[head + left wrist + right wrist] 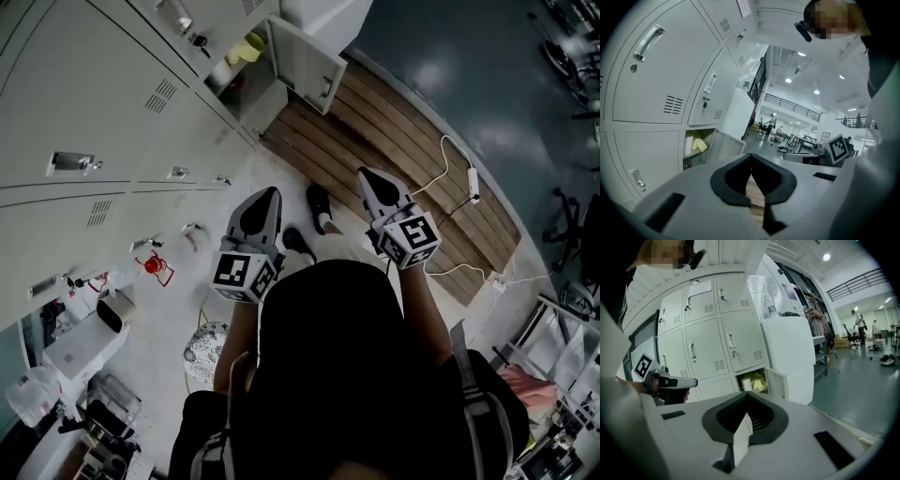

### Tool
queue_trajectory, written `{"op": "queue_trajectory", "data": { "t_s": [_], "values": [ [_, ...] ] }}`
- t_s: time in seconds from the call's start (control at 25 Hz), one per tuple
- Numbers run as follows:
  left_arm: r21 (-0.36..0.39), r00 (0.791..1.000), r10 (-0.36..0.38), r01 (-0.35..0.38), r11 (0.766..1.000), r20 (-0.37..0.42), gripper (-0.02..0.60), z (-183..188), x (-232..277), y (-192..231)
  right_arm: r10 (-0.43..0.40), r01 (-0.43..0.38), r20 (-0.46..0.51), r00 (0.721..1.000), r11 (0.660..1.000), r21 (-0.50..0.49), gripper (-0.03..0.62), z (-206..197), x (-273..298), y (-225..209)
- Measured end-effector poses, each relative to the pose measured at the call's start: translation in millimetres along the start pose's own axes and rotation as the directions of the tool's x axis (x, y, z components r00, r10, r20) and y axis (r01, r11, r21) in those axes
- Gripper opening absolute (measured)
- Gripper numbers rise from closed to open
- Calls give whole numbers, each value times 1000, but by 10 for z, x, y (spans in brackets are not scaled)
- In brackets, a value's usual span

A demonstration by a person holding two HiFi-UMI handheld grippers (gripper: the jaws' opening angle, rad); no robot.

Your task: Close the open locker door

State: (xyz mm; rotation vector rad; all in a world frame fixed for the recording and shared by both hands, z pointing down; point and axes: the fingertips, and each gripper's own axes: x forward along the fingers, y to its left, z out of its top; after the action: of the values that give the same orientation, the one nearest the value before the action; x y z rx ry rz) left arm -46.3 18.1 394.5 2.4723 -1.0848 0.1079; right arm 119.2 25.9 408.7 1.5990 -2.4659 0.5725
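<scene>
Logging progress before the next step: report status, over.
Both shut, empty: left claw, right claw. Locker door open, untouched, well ahead. Cable on decking, off to the right.

No words or numbers can be read anywhere here. A white paper sheet [700, 287] is stuck on a top locker door [701, 305]. It has print on it, but the print is too small and blurry to read. The marker cubes [246, 274] show only black and white square shapes, not letters.
</scene>
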Motion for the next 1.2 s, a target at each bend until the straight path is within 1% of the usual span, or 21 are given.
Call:
{"op": "queue_trajectory", "data": {
  "t_s": [0.08,0.2,0.32,0.48,0.88,1.04,1.2],
  "values": [
    [4,1000,9,-9,1000,-5,18,62,118,32,16,-16,13,1000,1000,-7,3,125,132,-105],
    [9,1000,22,-23,1000,22,18,241,313,71,41,-41,29,999,999,-18,3,289,341,-264],
    [17,999,37,-37,999,40,18,369,489,100,63,-63,15,998,998,-27,3,351,526,-422],
    [18,998,56,-57,998,39,18,435,678,141,74,-74,-9,997,997,-38,3,379,747,-667],
    [-13,989,142,-142,990,34,18,459,987,281,86,-89,-66,994,995,-36,3,323,1228,-1253],
    [-25,985,169,-169,985,28,18,421,1084,300,102,-109,-107,989,992,-64,3,227,1391,-1377],
    [-28,982,189,-188,982,17,18,396,1142,273,129,-142,-137,982,986,-86,3,150,1500,-1413]
  ]
}}
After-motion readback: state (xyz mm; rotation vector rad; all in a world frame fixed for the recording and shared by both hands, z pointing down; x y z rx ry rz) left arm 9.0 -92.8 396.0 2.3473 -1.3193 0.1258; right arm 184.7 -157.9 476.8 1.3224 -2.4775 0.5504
